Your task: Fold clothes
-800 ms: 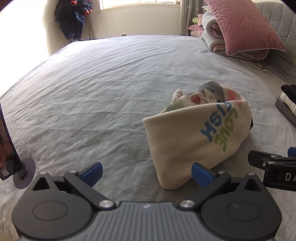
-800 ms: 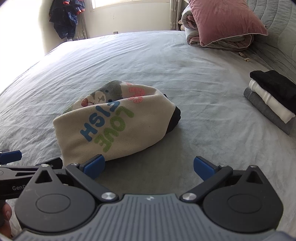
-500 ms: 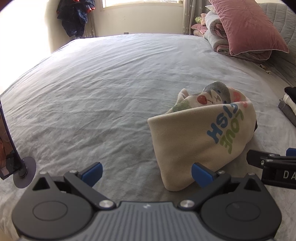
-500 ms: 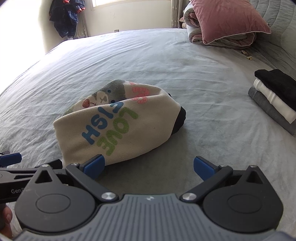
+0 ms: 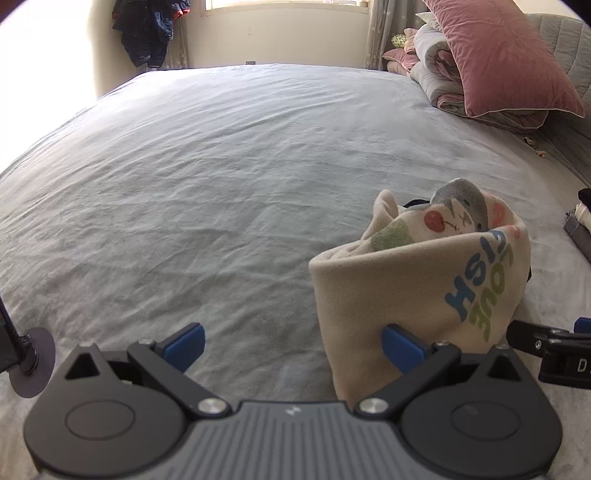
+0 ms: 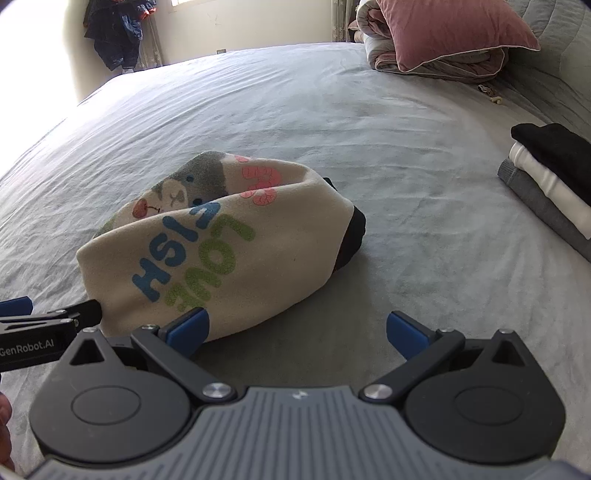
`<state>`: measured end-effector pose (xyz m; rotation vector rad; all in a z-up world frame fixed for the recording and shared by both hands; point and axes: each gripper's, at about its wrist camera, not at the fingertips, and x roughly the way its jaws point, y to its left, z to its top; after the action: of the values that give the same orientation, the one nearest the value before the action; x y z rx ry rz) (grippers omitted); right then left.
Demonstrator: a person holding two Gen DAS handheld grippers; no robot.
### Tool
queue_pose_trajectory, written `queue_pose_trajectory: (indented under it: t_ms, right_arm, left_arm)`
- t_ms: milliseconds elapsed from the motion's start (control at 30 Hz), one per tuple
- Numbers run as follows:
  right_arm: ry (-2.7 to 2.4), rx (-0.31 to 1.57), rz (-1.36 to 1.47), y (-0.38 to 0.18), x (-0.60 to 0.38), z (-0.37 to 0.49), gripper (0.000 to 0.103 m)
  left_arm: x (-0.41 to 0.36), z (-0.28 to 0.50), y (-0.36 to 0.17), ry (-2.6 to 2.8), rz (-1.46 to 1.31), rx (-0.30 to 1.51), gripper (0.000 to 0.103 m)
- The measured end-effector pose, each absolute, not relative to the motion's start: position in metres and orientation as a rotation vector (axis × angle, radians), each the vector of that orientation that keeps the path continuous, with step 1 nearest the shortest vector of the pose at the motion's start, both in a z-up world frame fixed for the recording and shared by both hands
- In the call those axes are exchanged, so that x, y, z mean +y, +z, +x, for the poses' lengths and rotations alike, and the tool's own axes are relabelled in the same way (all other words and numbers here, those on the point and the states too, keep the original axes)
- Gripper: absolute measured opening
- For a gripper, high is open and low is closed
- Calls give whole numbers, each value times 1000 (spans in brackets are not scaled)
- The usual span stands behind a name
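A cream sweatshirt (image 5: 413, 280) with blue and green lettering and a cartoon print lies bunched and loosely folded over on the grey bed; in the right wrist view the same sweatshirt (image 6: 221, 254) shows black trim at its right end. My left gripper (image 5: 293, 341) is open just in front of it, the right fingertip touching the near cloth edge. My right gripper (image 6: 297, 328) is open too, its left fingertip against the sweatshirt's front edge. Nothing lies between either pair of fingers.
A stack of folded clothes (image 6: 550, 181), black over white over grey, sits at the right bed edge. Rolled quilts and a pink pillow (image 6: 454, 29) lie at the head. Dark clothes (image 5: 147, 33) hang in the far corner. The grey bedsheet (image 5: 221, 166) stretches left.
Both grippers have moved slightly forward toward the sweatshirt, which looms a little larger. The garment has not changed shape and both grippers stay open.
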<state>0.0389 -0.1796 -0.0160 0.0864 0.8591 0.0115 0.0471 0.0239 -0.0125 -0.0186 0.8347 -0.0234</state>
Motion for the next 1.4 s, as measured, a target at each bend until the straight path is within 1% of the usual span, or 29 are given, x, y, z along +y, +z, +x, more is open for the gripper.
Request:
queue_pose_trajectory:
  t_ms: [100, 267, 467, 567, 700, 867, 933, 967, 1033, 1100, 1133, 1200, 1233, 1333, 1400]
  right_arm:
    - [21, 852, 65, -20, -179, 49, 103]
    - [39, 863, 52, -35, -183, 68, 103]
    - [81, 925, 160, -58, -198, 88, 103]
    - [98, 948, 217, -65, -205, 92, 103]
    - [113, 948, 208, -67, -204, 91, 103]
    - [127, 949, 214, -60, -204, 84, 103]
    - [137, 955, 237, -54, -207, 79, 103]
    - [143, 958, 248, -51, -208, 77, 103]
    - [153, 965, 271, -45, -211, 73, 103]
    - [196, 946, 309, -35, -213, 66, 103]
    - [220, 929, 326, -30, -213, 62, 103]
    - [260, 890, 349, -20, -214, 57, 103]
    - [272, 875, 364, -16, -215, 56, 102]
    - [278, 848, 422, -10, -221, 55, 94]
    - [283, 831, 461, -7, -226, 54, 86]
  left_arm:
    - [25, 59, -15, -75, -70, 820, 103]
    - [28, 81, -31, -134, -184, 852, 103]
    - [35, 97, -54, -233, -326, 902, 103]
    - [34, 100, -62, -275, -352, 924, 103]
    - [34, 100, -66, -304, -367, 934, 103]
    - [36, 93, -58, -323, -371, 894, 103]
    - [36, 88, -51, -342, -368, 865, 96]
    - [35, 85, -48, -351, -367, 850, 87]
    - [33, 81, -43, -362, -355, 823, 84]
    - [31, 76, -40, -357, -333, 803, 74]
    - [31, 74, -39, -357, -331, 794, 71]
    - [32, 68, -36, -365, -331, 775, 58]
    - [33, 64, -34, -377, -336, 766, 56]
    - [31, 51, -30, -423, -320, 756, 50]
    - [25, 39, -28, -470, -280, 751, 49]
